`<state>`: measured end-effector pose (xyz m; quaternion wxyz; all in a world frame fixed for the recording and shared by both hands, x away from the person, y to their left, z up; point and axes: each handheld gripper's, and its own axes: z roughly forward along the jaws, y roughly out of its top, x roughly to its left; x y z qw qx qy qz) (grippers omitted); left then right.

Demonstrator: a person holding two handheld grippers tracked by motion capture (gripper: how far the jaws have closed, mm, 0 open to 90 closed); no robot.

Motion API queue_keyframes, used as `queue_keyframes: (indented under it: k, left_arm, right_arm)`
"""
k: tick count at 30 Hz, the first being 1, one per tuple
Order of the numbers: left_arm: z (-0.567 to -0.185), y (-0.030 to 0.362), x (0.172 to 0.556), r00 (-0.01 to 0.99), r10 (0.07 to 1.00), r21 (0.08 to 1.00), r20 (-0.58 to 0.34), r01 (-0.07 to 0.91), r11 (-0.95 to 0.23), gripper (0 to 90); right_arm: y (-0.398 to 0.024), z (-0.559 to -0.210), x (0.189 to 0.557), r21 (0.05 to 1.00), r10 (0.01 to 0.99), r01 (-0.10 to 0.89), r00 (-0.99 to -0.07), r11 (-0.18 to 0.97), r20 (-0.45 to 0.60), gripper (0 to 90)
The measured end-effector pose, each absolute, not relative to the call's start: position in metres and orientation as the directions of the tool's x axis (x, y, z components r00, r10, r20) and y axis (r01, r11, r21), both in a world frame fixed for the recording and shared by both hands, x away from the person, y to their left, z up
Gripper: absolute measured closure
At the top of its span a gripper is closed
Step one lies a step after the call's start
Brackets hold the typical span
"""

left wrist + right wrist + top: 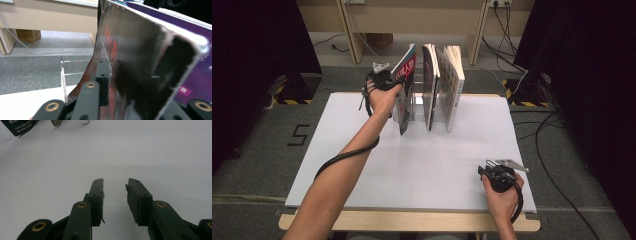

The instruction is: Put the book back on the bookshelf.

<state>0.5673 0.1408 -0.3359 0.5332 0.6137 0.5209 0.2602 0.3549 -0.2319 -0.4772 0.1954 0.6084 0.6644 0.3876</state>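
Glossy paperback point(140, 57) stands in the clear rack point(63, 75), pinched near its top edge by my left gripper point(388, 80); slick, floppy cover, grip by spine. Right gripper point(115, 192) rests spread, empty.

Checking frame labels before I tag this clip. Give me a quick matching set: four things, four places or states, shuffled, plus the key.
1. left gripper
2. right gripper
3. book with red lettering
4. pale book

A. jaws open, nothing between them, low over the white table
B. rightmost in the clear rack
C. shut on a book's edge
D. leftmost, leaning, gripped

Pairs: 1-C, 2-A, 3-D, 4-B
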Motion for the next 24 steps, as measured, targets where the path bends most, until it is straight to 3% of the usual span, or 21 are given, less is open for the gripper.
queue_keyframes:
  k: [4, 10, 24]
  left_arm:
    - [-0.333, 0.141, 0.567, 0.305, 0.925, 0.917, -0.225, 0.388, 0.095, 85.1]
    - [-0.332, 0.142, 0.565, 0.306, 0.932, 0.922, -0.193, 0.383, 0.065, 86.1]
    - [-0.341, 0.173, 0.551, 0.244, 0.966, 0.979, -0.087, 0.198, 0.038, 86.5]
  right_arm:
    - [-0.232, -0.478, 0.355, 0.750, 0.960, 0.660, -0.182, -0.042, 0.214, 66.1]
    - [-0.232, -0.478, 0.355, 0.753, 0.960, 0.657, -0.186, -0.036, 0.208, 66.1]
    - [-0.231, -0.478, 0.355, 0.753, 0.961, 0.657, -0.185, -0.036, 0.207, 66.3]
